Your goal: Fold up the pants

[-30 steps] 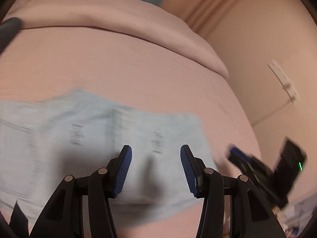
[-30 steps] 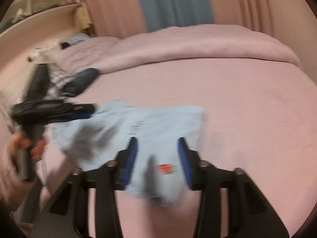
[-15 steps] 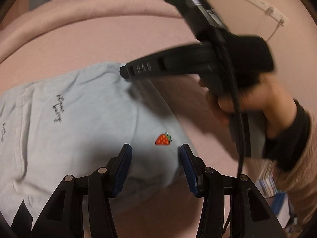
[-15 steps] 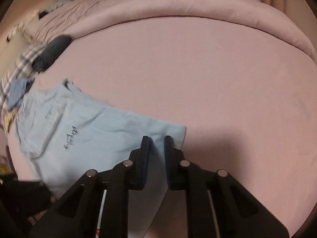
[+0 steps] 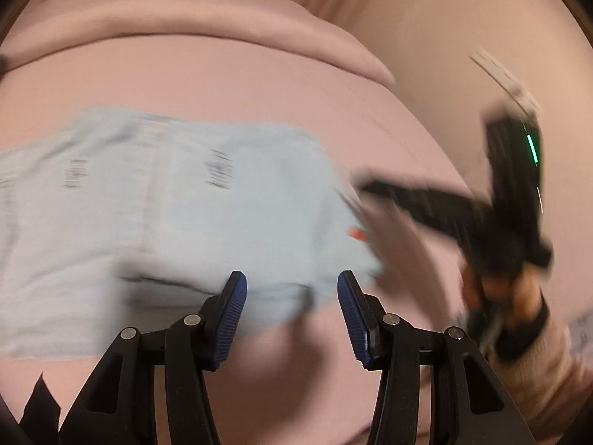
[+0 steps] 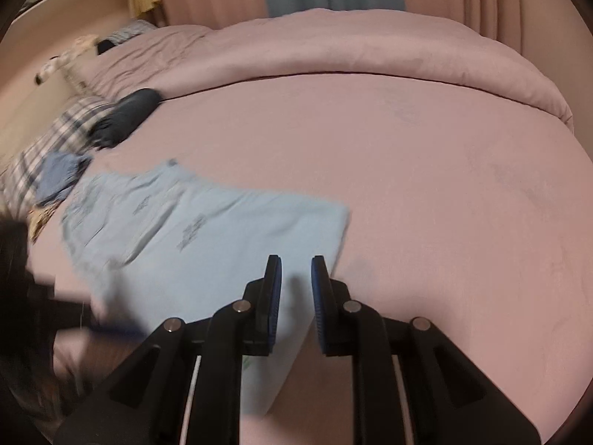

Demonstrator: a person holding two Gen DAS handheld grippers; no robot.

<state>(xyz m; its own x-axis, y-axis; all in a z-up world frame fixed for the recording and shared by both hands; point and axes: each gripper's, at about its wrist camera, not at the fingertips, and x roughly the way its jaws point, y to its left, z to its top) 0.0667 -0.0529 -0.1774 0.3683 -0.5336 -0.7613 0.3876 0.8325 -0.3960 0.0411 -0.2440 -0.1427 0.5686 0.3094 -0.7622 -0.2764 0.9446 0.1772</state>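
pale blue pants (image 6: 207, 244) flat on pink bed (image 6: 426, 185), under empty half-open left claw (image 5: 291, 315) and narrowly parted, just-opening right claw (image 6: 295, 296)

Soft matt pale-blue cloth pants (image 6: 207, 237), matt pink fabric bedsheet (image 6: 426, 170), ribbed blue rubbery fingers (image 5: 233, 319)

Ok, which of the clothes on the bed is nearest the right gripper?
The light blue pants, spread flat right under the right gripper, whose jaws have just been opening, nothing pinched. The dark bundle and checked cloth lie far left.
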